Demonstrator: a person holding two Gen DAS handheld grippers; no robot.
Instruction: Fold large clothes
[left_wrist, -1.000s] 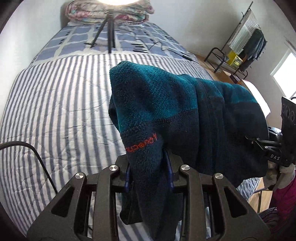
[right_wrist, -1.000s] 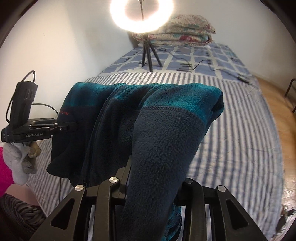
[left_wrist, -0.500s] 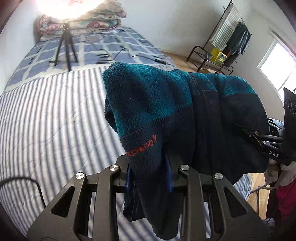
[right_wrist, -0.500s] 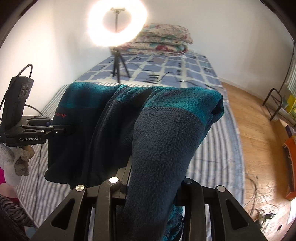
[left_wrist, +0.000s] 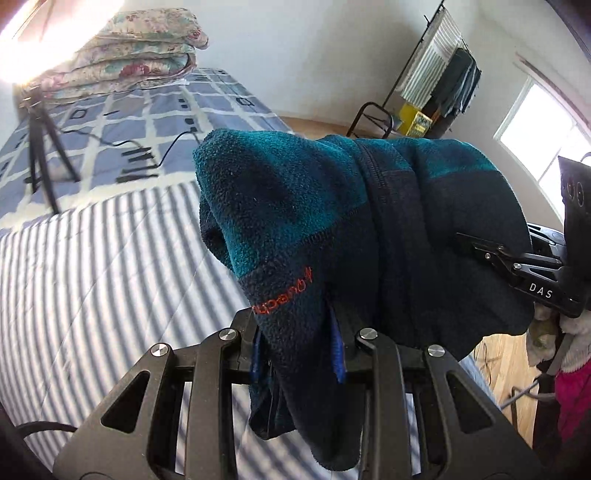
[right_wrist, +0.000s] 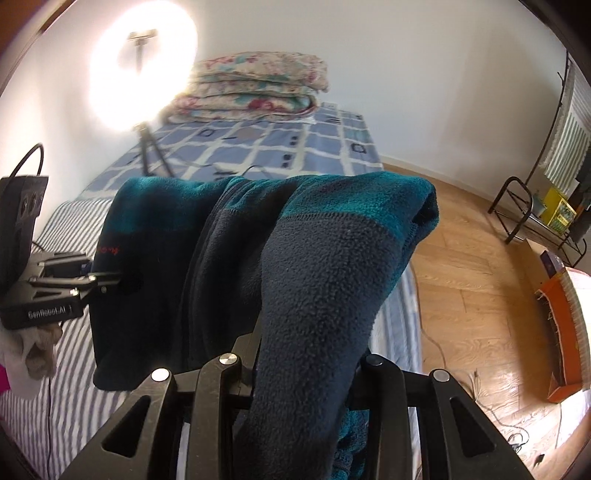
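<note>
Behind draped fleece (right_wrist: 317, 280), right gripper (right_wrist: 299, 373) jaws hide (clamped).

The right gripper (left_wrist: 476, 245) has "DAS" on its side. The left gripper (right_wrist: 107, 278) has "GenRobot.AI". Red letters on the fleece jacket (left_wrist: 295, 221) are too blurry to read.

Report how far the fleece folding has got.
Done: the teal and navy fleece already looks doubled over.
In hand: it hangs above the striped bed, clamped in the left gripper and right gripper.
Left: laying it flat and any further folds; none shows on the bed.
</note>
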